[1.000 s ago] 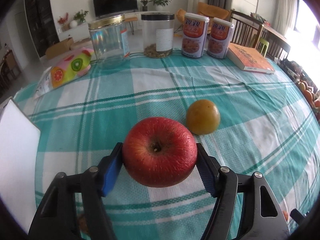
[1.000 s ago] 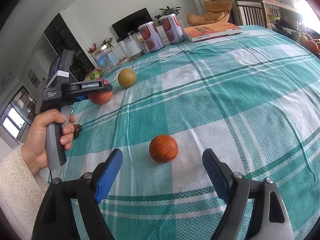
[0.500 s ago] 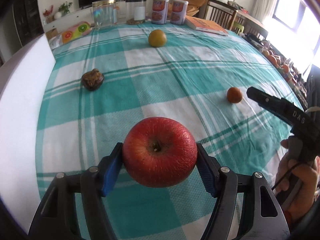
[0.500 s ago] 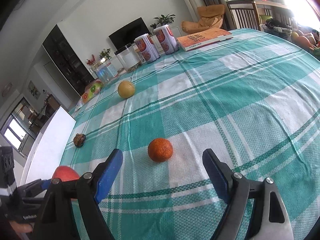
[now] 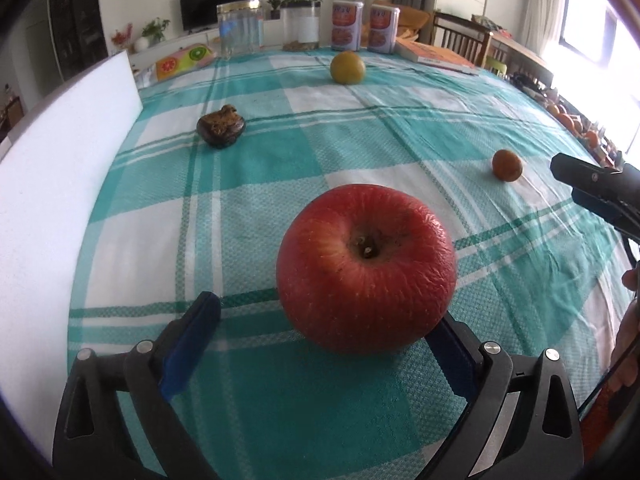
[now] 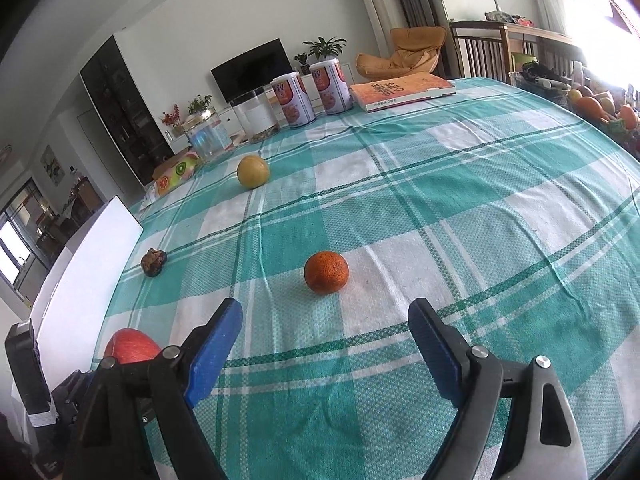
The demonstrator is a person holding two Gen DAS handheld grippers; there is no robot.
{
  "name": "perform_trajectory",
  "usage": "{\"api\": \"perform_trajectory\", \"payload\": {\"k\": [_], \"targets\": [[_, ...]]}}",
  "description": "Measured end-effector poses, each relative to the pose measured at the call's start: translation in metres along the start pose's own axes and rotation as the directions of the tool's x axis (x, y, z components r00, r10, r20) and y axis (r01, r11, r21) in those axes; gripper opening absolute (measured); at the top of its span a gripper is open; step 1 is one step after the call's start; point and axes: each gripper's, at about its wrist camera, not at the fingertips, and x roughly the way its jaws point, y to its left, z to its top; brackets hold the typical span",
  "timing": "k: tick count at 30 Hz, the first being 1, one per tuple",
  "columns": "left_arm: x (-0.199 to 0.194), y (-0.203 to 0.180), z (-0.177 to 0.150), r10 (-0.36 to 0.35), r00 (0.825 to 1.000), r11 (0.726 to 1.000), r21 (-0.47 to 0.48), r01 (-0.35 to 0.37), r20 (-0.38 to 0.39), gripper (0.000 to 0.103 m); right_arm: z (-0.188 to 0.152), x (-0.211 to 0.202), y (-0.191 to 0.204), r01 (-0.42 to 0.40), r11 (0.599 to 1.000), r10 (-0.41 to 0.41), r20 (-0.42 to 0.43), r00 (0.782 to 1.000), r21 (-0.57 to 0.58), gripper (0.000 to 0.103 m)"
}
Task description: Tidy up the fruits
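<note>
teal-and-white checked cloth covers the desk (image 5: 256, 208), with a white board (image 5: 48, 208) standing along its left edge. nearest the left wrist camera, the left gripper (image 5: 320, 344) has its fingers spread apart; the red apple (image 5: 366, 268) rests on the cloth between them, close against the right-hand blue pad while the left-hand pad (image 5: 192, 344) stands clear of it. in the right wrist view the right gripper (image 6: 326, 356) also has its fingers wide apart and holds nothing, and the small orange (image 6: 326, 272) lies on a white square just ahead of them, not touched. farther on, a dark shrivelled fruit (image 5: 221, 130) sits near the board. beyond that, a yellow-green round fruit (image 5: 347, 67) lies well apart from the others toward the far side. at the far edge stand a clear jar with a gold lid (image 5: 240, 28), a jar with a black lid (image 5: 301, 26), two printed cans (image 5: 347, 26), an orange book (image 5: 438, 56) and a fruit-printed packet (image 5: 184, 60).
</note>
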Motion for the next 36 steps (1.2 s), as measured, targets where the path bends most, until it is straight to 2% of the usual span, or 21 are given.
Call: {"api": "perform_trajectory", "payload": {"k": [13,15,17,18,20,22,24,26,30,32,33,34,36], "targets": [[0.003,0.0,-0.001,0.004,1.0,1.0,0.003,-0.004,-0.011,0.101,0.001,0.0,-0.019,-0.016,0.995,0.016,-0.004,1.0,0.096,0.085],[-0.001,0.005,-0.002,-0.057,0.998,0.998,-0.022,0.057,0.008,0.1,0.002,-0.003,-0.027,-0.03,0.99,0.029,0.01,1.0,0.138,0.085],[-0.008,0.015,-0.004,-0.156,0.987,0.985,-0.061,0.159,0.047,0.1,0.001,-0.004,-0.04,-0.051,0.978,0.048,0.02,0.999,0.201,0.085],[-0.01,0.017,-0.004,-0.174,0.983,0.981,-0.07,0.178,0.059,0.1,0.001,-0.004,-0.046,-0.062,0.97,0.059,0.022,0.998,0.236,0.085],[-0.012,0.016,-0.004,-0.176,0.982,0.982,-0.059,0.18,0.065,0.099,0.001,-0.002,-0.058,-0.078,0.951,0.075,0.022,0.997,0.3,0.085],[-0.012,0.008,-0.001,-0.165,0.984,0.986,-0.022,0.167,0.064,0.099,0.001,-0.001,-0.062,-0.07,0.946,0.069,0.014,0.998,0.317,0.085],[-0.011,-0.001,0.003,-0.124,0.99,0.992,0.019,0.123,0.068,0.099,0.003,0.001,-0.052,-0.055,0.962,0.056,0.004,0.998,0.268,0.085],[-0.008,-0.003,0.009,-0.08,0.994,0.997,0.025,0.079,0.074,0.099,0.006,0.008,-0.032,-0.022,0.986,0.025,-0.016,1.0,0.163,0.085],[0.0,0.0,0.015,-0.059,0.997,0.998,-0.009,0.06,0.059,0.096,0.009,0.037,0.001,0.042,0.999,-0.045,-0.087,0.995,-0.035,0.085],[-0.001,-0.001,0.016,-0.082,0.995,0.997,-0.002,0.083,0.057,0.087,0.011,0.047,0.008,0.048,0.996,-0.056,-0.091,0.994,-0.079,0.084],[-0.002,-0.003,0.016,-0.096,0.994,0.995,0.01,0.096,0.058,0.078,0.012,0.052,0.01,0.051,0.995,-0.06,-0.096,0.994,-0.087,0.082],[-0.003,-0.006,0.016,-0.104,0.993,0.994,0.028,0.102,0.059,0.072,0.013,0.058,0.011,0.047,0.995,-0.057,-0.11,0.992,-0.085,0.074],[-0.004,-0.012,0.016,-0.079,0.995,0.996,0.057,0.076,0.059,0.072,0.015,0.061,0.011,0.045,0.995,-0.055,-0.105,0.993,-0.092,0.062]]}}
